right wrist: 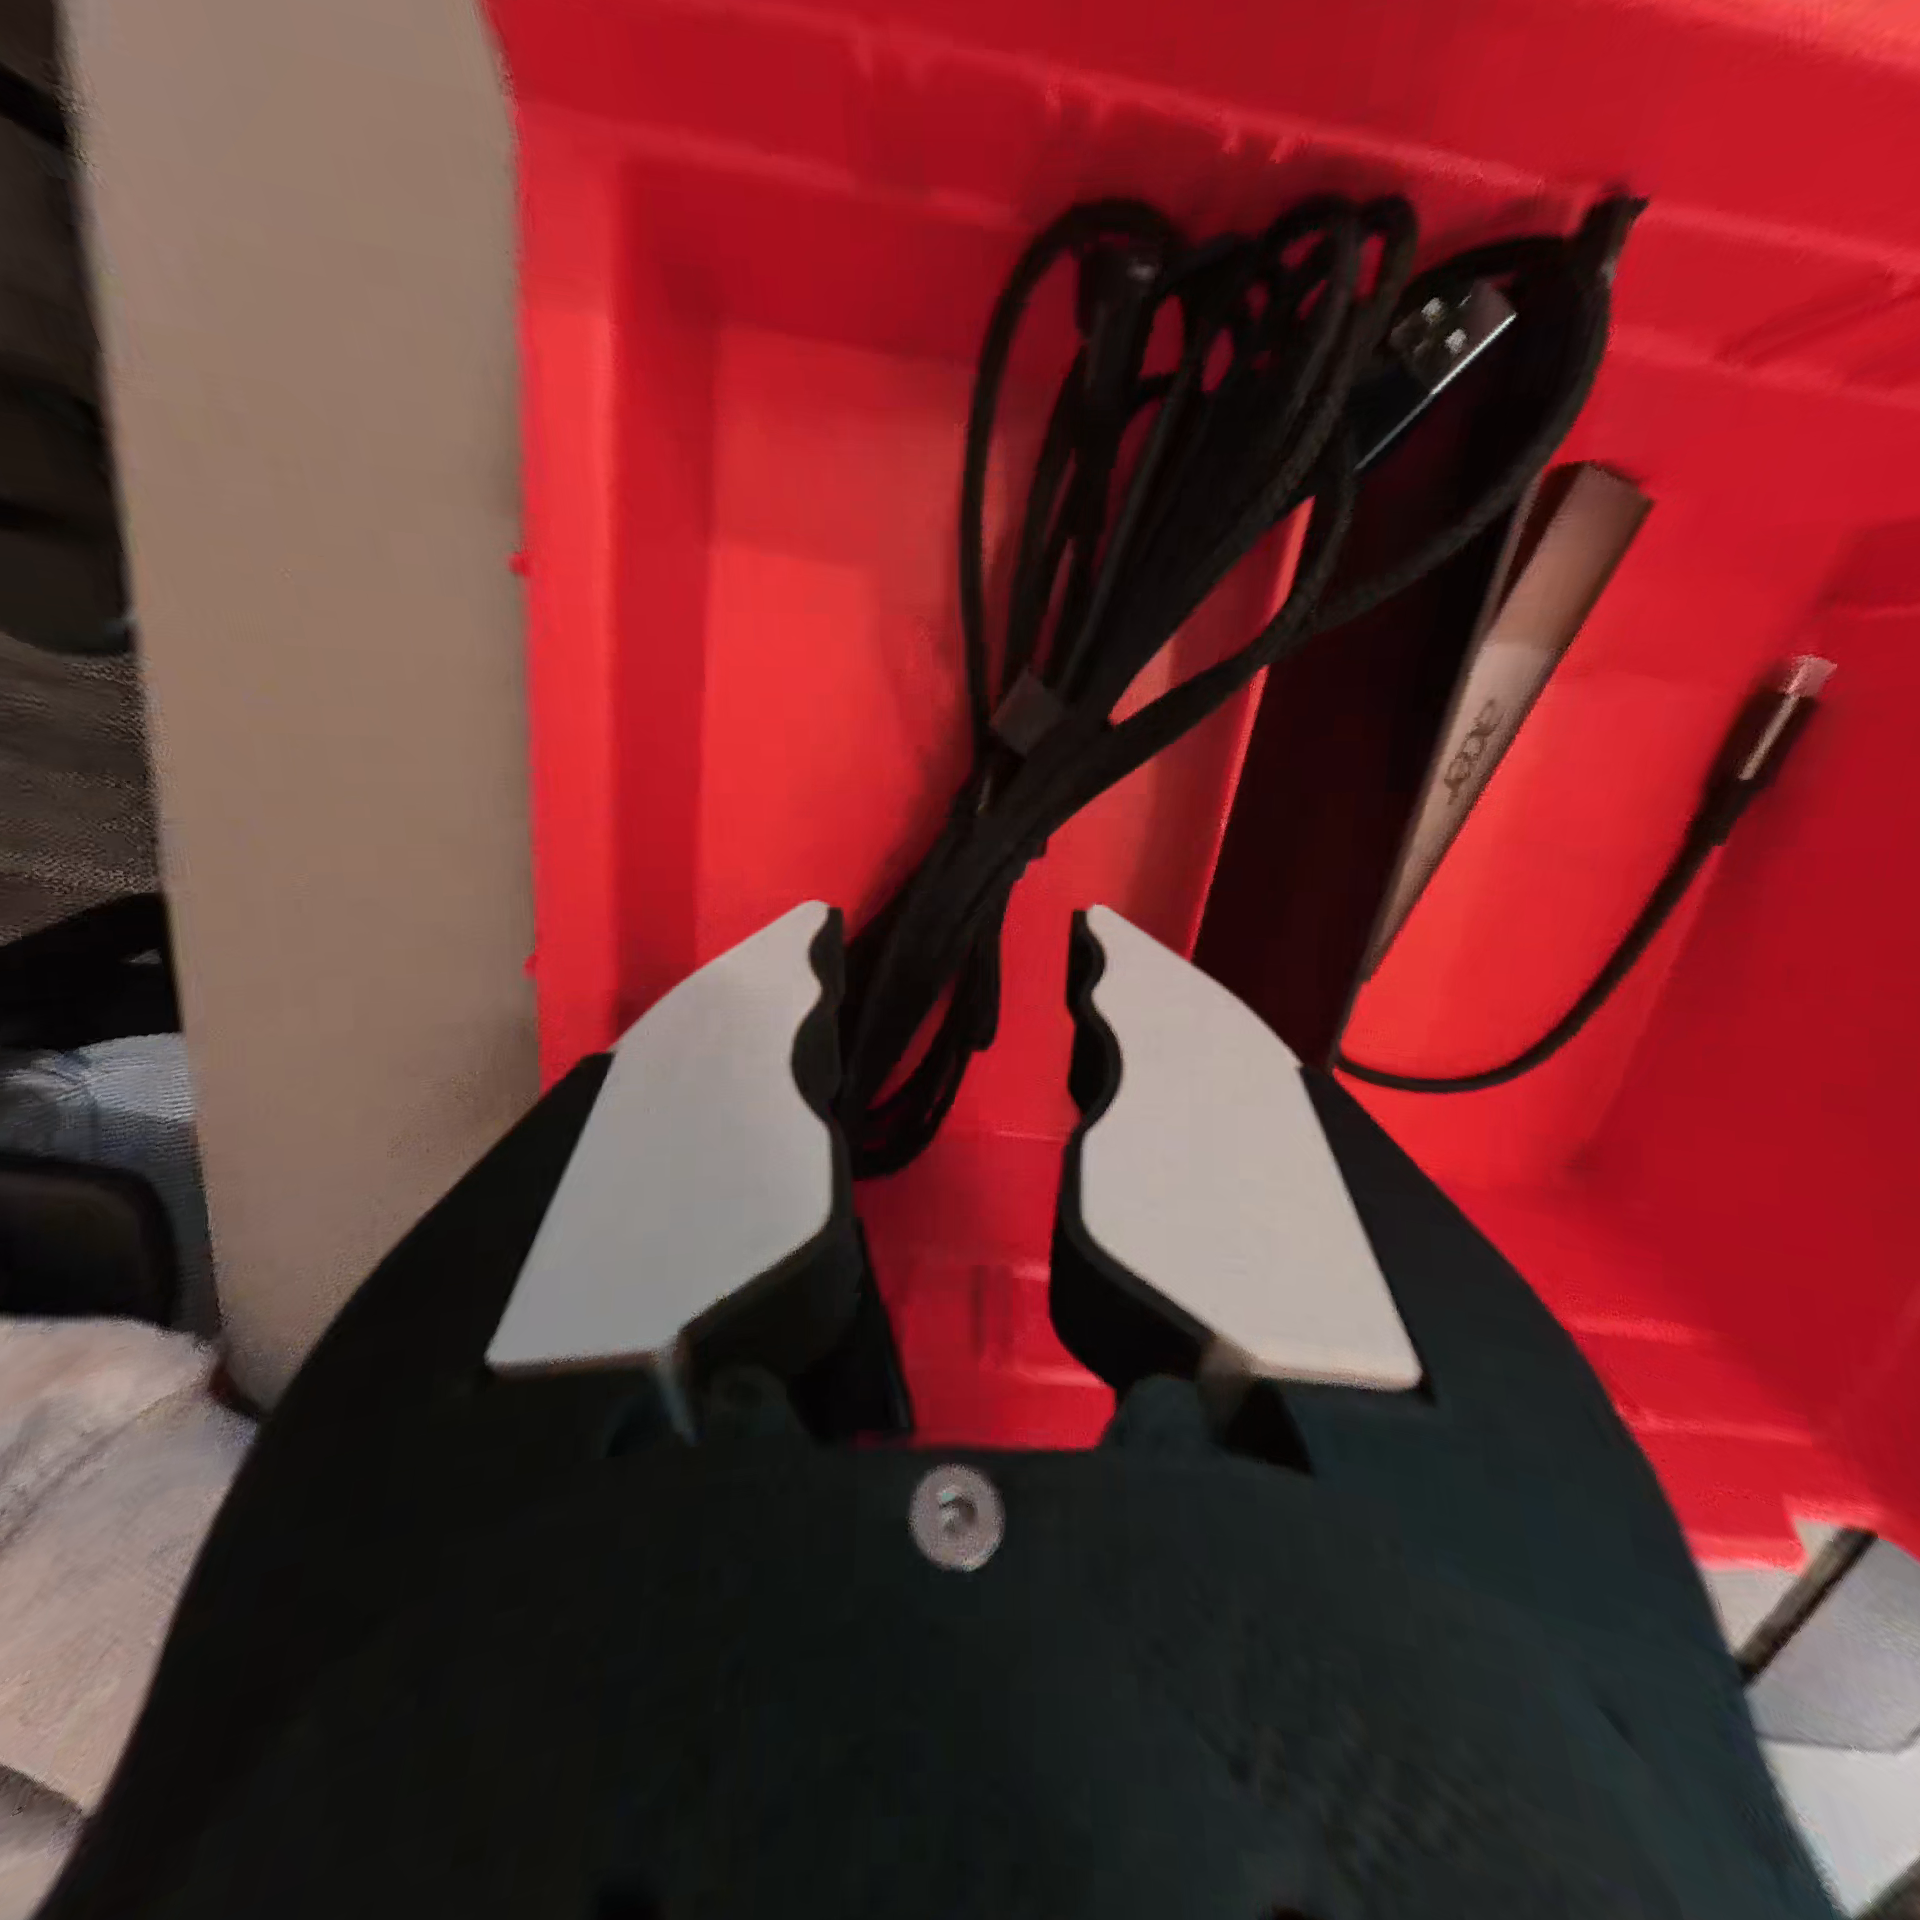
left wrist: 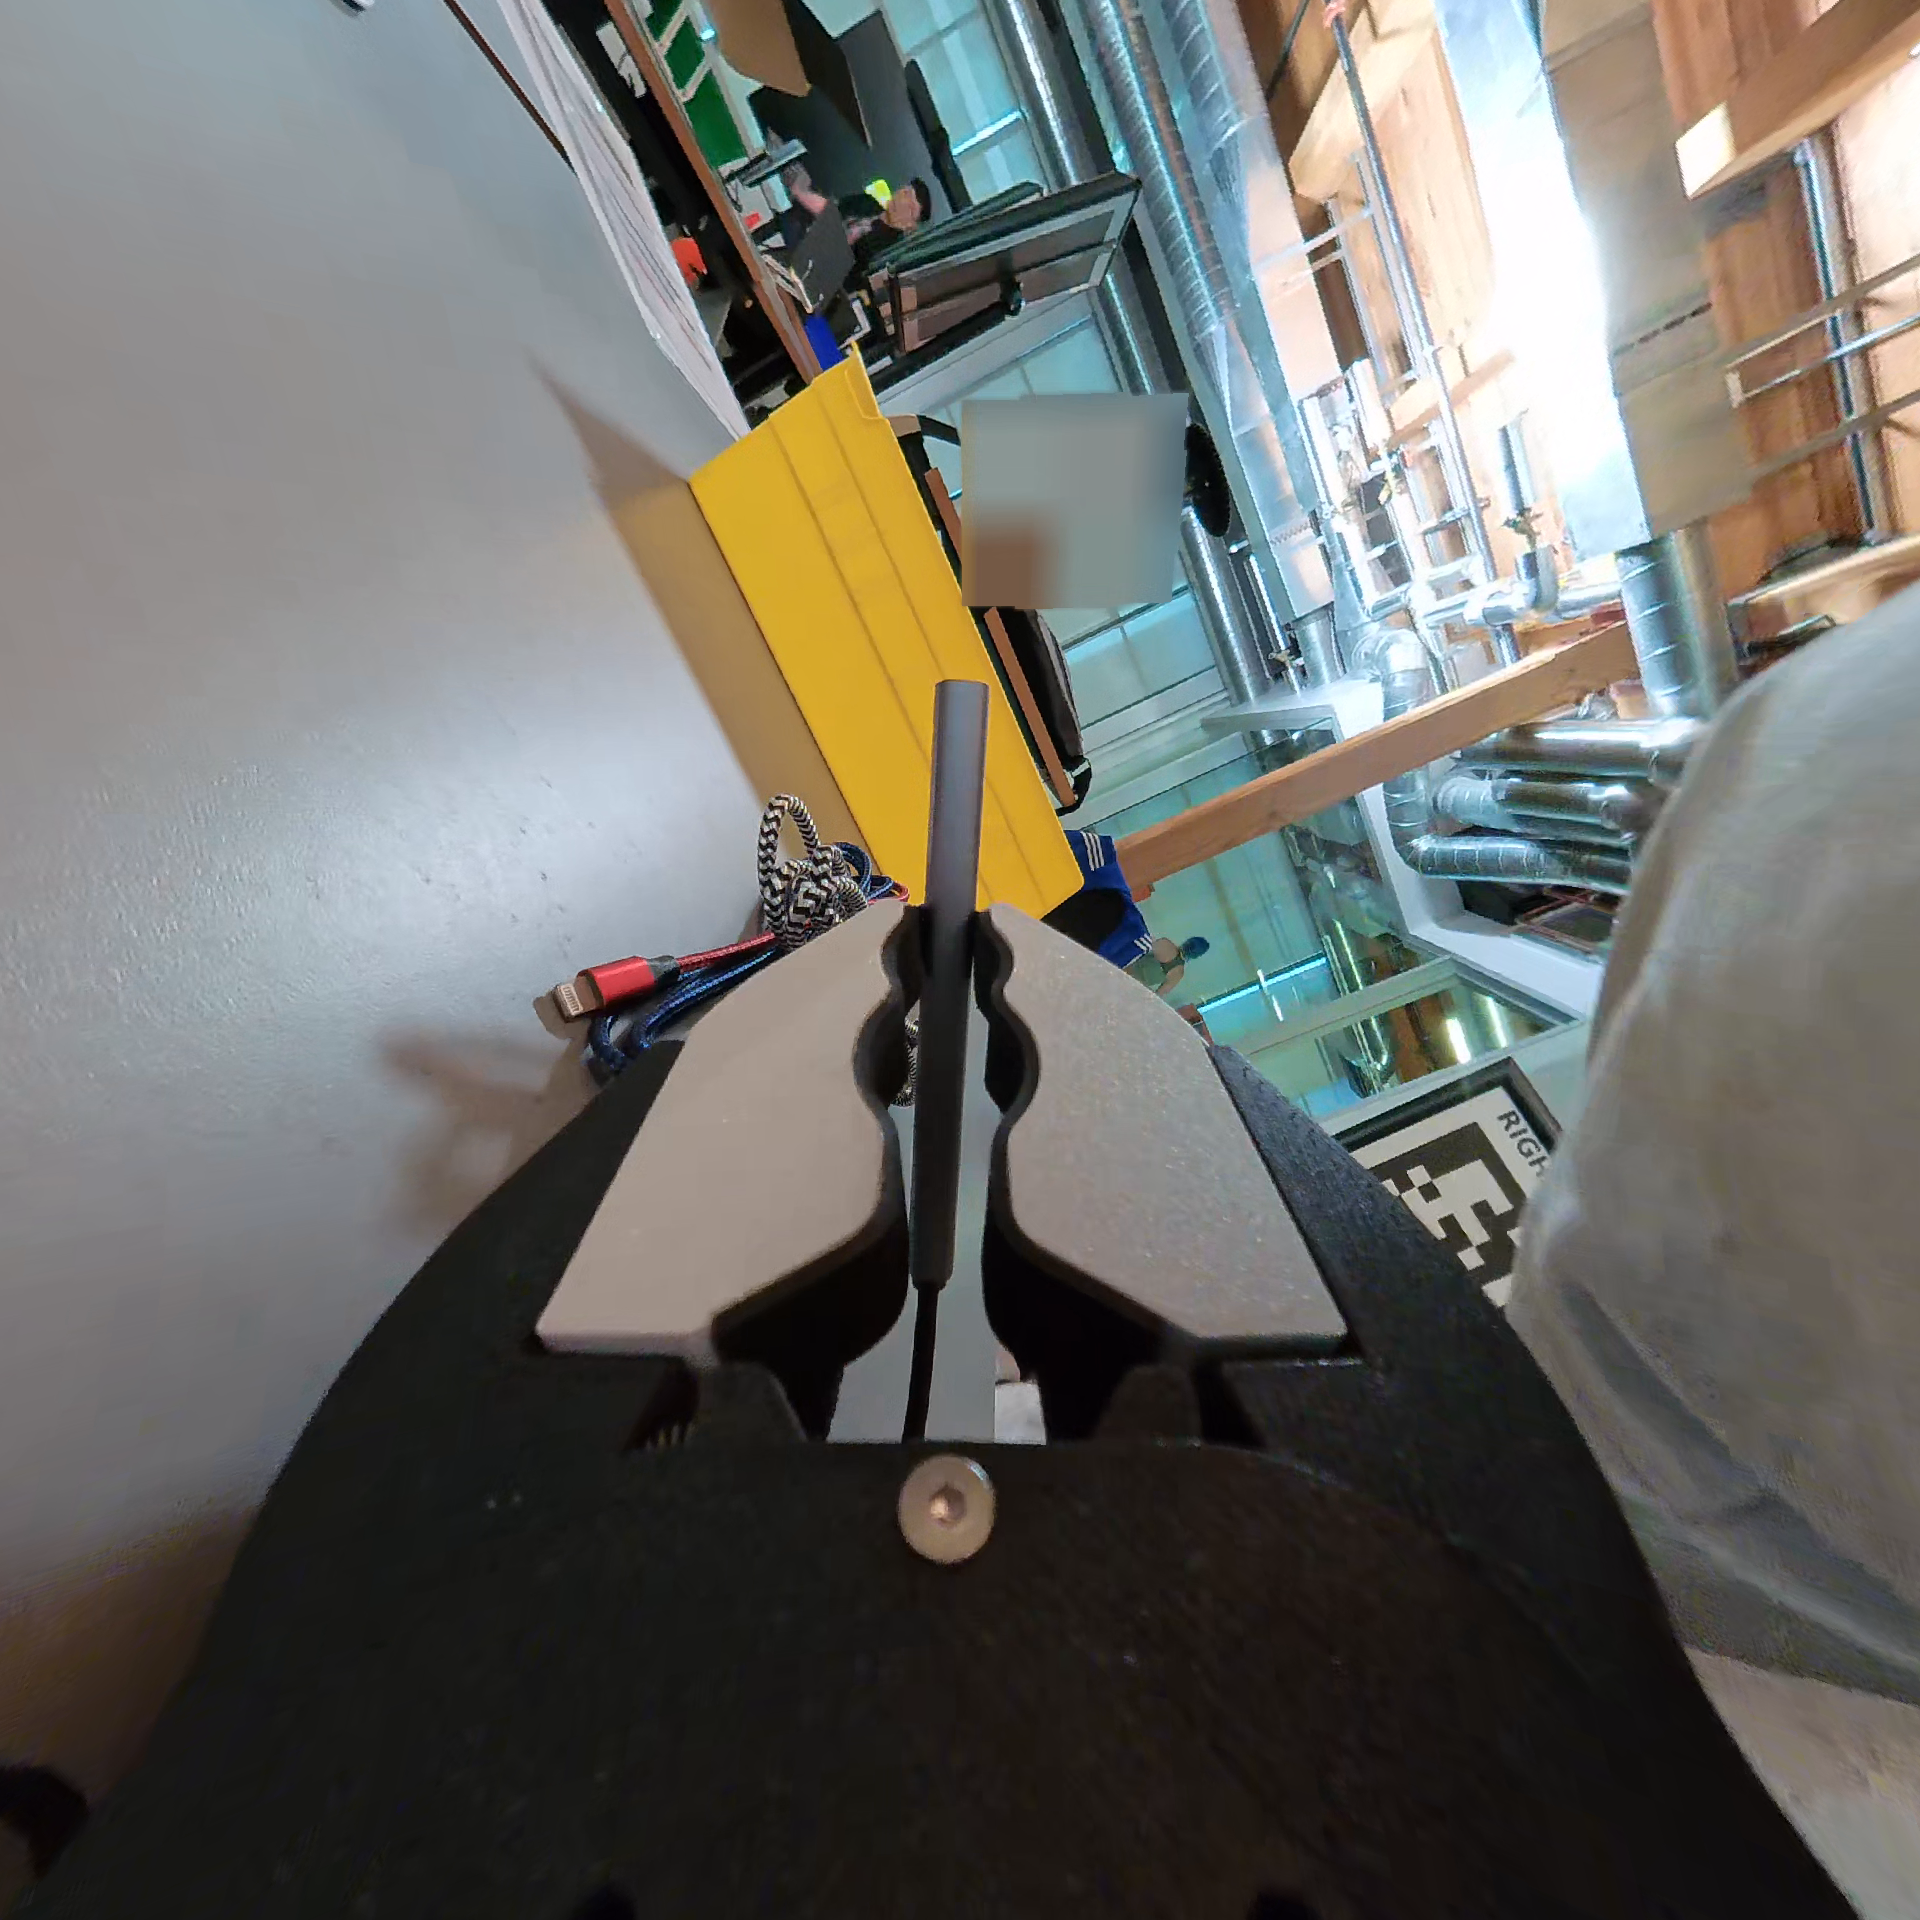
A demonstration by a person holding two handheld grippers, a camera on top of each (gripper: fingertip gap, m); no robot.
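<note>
1. Left gripper: closed on a slim dark grey bar, clamped mid-length between the notched pads so one end projects forward; thin black lead trailing from its rear end.
2. Beyond it on the white table: braided cables heaped against a yellow bin.
3. Right gripper: parted moderately, empty, poised over a red bin.
4. Inside: bundled black cable nearest the left pad, contact unclear; grey slab leaning alongside.

Industrial workshop, silver ventilation ducts, timber beams, glass partitions, cluttered workbenches, yellow bin
</note>
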